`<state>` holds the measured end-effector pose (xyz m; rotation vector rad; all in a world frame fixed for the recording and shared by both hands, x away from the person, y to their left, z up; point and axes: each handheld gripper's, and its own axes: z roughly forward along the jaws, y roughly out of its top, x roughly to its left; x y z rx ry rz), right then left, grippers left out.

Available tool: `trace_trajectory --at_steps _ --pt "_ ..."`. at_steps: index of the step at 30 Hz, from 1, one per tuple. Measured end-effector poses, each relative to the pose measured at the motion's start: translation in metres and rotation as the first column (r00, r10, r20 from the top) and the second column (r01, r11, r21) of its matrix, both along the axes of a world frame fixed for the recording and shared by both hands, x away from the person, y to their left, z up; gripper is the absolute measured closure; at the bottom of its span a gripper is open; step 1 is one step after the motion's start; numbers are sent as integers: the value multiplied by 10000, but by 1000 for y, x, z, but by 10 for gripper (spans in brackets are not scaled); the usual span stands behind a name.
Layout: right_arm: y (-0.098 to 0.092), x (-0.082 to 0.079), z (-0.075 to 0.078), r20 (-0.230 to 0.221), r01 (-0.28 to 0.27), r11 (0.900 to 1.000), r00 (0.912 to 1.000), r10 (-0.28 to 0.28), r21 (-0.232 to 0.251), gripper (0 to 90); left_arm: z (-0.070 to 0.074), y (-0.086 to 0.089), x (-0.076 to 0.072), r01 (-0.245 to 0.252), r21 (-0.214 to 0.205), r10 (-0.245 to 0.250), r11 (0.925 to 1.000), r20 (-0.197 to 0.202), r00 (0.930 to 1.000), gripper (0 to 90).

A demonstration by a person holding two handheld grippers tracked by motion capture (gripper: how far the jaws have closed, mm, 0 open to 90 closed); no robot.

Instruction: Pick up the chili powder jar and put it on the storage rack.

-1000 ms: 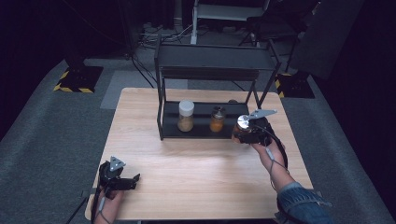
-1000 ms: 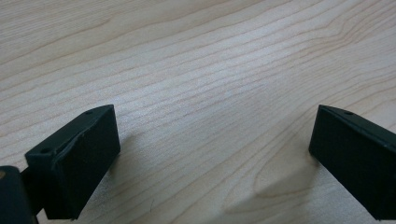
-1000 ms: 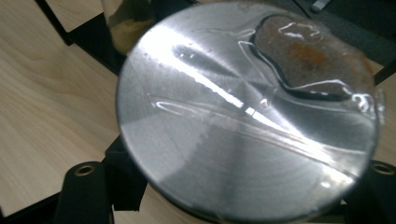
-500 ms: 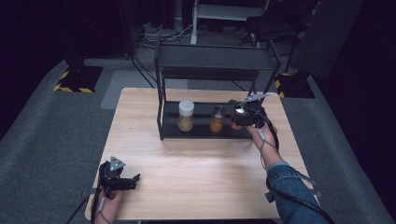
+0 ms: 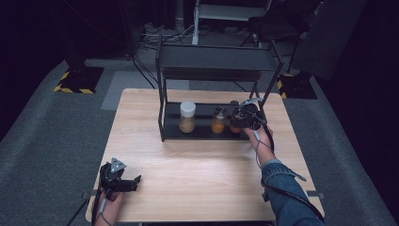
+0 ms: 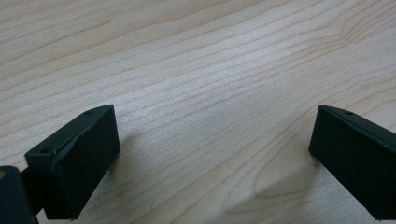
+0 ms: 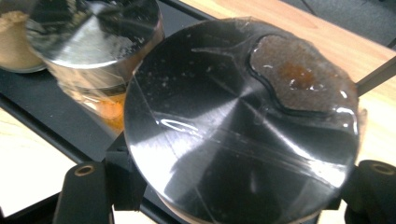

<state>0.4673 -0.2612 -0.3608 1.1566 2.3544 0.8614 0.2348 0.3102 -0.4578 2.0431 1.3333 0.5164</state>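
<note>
A jar with a shiny metal lid (image 7: 243, 135) and reddish-orange contents sits between the jaws of my right gripper (image 7: 229, 196), which is shut on it. In the high view that gripper (image 5: 244, 117) holds the jar (image 5: 234, 127) at the right end of the black rack's lower shelf (image 5: 202, 133), just right of a small orange jar (image 5: 218, 121) with a metal lid (image 7: 93, 32). A white-lidded jar (image 5: 187, 117) of tan powder stands farther left. My left gripper (image 5: 135, 182) lies at the table's near left, its jaws open over bare wood (image 6: 212, 154).
The black two-tier rack (image 5: 211, 61) stands at the back of the wooden table (image 5: 197, 165), its posts flanking the lower shelf. A sleeved forearm (image 5: 282, 188) reaches in from the near right. Dark carpet surrounds the table.
My right gripper has carried the metal-lidded jar away from the person and slightly left, lowering it into the rack's lower shelf beside the orange jar. The left gripper has stayed still.
</note>
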Motion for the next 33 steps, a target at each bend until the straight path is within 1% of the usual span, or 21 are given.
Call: trace_trajectory --at_steps 7,10,14,16,19,22,26,28,30,33 --pt "6 9 -13 -215 141 9999 9997 -140 59 300 0 0 0 4 0 -4 10000 -1 10000 18" --pt "2 11 -16 -202 225 9993 9996 -219 287 300 0 0 0 8 -3 -8 10000 7 10000 18" --pt "-1 14 -17 -273 220 9989 9994 -209 417 295 0 0 0 9 3 -9 10000 0 10000 18" --pt "-1 11 -16 -170 184 9992 9997 -178 351 225 0 -1 0 -23 -10 23 10000 2 10000 17" --pt "-5 3 -8 -33 198 9985 9998 -197 504 158 0 -2 1 -65 -8 65 10000 -12 10000 14" --pt "-9 -9 3 188 89 9986 9998 -99 525 120 0 -2 2 -105 -13 105 9999 -14 9999 13" --pt "-19 -29 19 493 -333 9976 9983 303 607 96 0 -3 2 -112 -2 112 9999 -10 9999 13" --pt "-25 -40 25 661 -489 9964 9968 444 687 85 0 -2 2 -106 5 106 9999 -9 9999 13" --pt "-33 -50 28 727 -639 9946 9957 580 814 79 0 -3 2 -112 -4 112 9999 -13 9999 12" --pt "-43 -66 32 804 -855 9928 9937 787 844 61 0 -2 2 -109 -5 109 9999 -16 9999 13"
